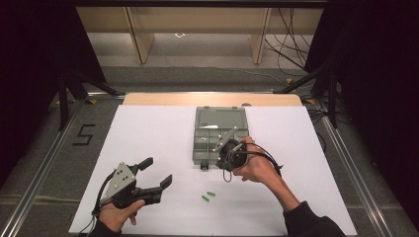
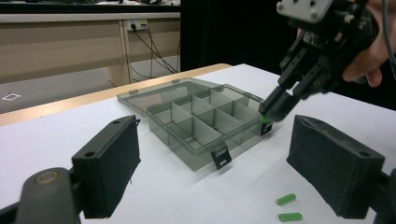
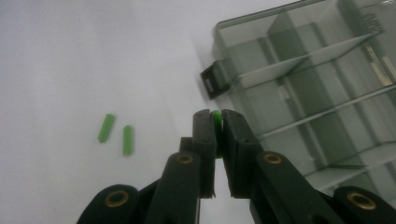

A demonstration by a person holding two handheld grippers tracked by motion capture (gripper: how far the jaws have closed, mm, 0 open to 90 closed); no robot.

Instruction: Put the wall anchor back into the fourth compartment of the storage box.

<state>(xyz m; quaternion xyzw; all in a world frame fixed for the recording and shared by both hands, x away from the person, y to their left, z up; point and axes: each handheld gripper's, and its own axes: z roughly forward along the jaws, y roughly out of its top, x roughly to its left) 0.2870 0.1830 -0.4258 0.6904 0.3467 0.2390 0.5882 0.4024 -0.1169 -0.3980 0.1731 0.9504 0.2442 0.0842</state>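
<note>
The box [image 2: 196, 122] is smoky, see-through plastic, smooth and faintly glossy, with thin clear dividers and black matt plastic latches [image 2: 220, 156]. The table [image 1: 148, 138] is covered in a white, matt, paper-like sheet; a pale wood edge [image 1: 212, 99] shows at 12 o'clock. The green pieces [image 3: 116, 133] look like smooth plastic, as does the piece [image 3: 216, 117] pinched in the right gripper [image 3: 215, 122]. Both grippers are black matt plastic with brass-coloured pins; the left gripper [image 1: 157, 173] carries a grey, dull metal-looking plate [image 1: 118, 178]. Its pads [image 2: 114, 168] look slightly rough, rubbery.
</note>
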